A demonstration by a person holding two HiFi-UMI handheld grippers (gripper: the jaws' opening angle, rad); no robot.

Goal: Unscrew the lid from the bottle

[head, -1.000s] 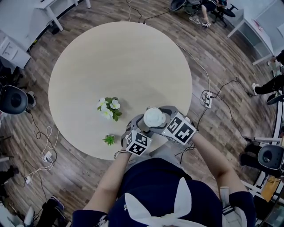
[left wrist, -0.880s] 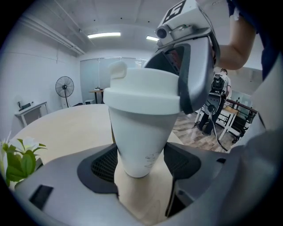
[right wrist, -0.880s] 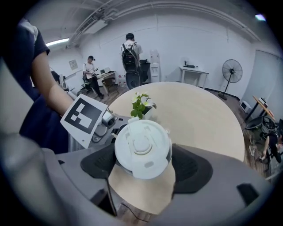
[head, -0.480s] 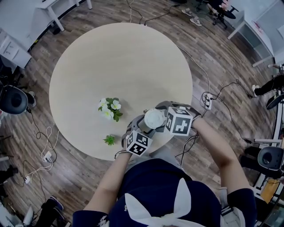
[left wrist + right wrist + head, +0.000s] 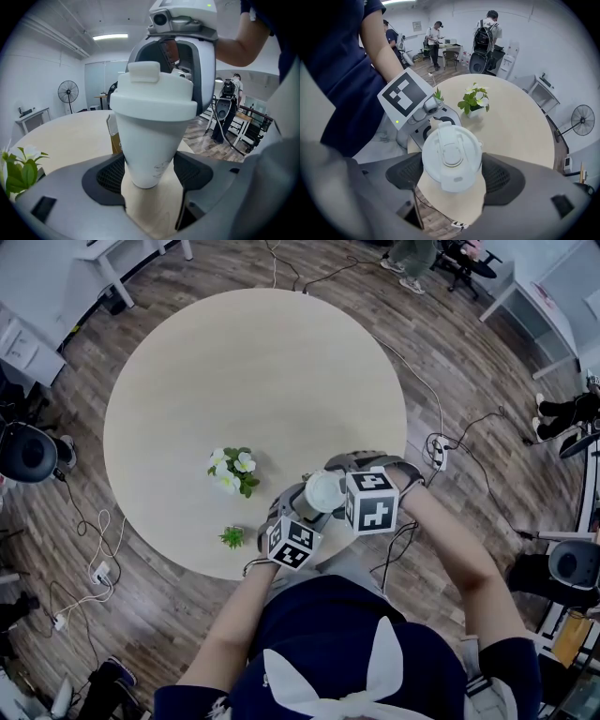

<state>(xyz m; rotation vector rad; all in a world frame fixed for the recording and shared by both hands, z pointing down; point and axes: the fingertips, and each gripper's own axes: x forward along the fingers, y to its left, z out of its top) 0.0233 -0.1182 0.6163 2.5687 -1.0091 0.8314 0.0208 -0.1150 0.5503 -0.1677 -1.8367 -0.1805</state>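
My left gripper (image 5: 149, 174) clamps the bottle (image 5: 151, 136) body, roughly upright over the tabletop (image 5: 253, 381) near edge; my right gripper (image 5: 452, 177) points down the bottle's axis, clamped on the lid (image 5: 451, 152); twist about that axis.

Matt white plastic bottle (image 5: 149, 140), lid (image 5: 451, 159) same; table (image 5: 253, 381) pale smooth wood-grain; floor (image 5: 459, 362) dark wood planks.

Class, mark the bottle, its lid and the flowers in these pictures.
bottle (image 5: 146, 145), left gripper view, on its white body.
lid (image 5: 451, 157), right gripper view, on its top face.
flowers (image 5: 242, 462), head view, on a white bloom.
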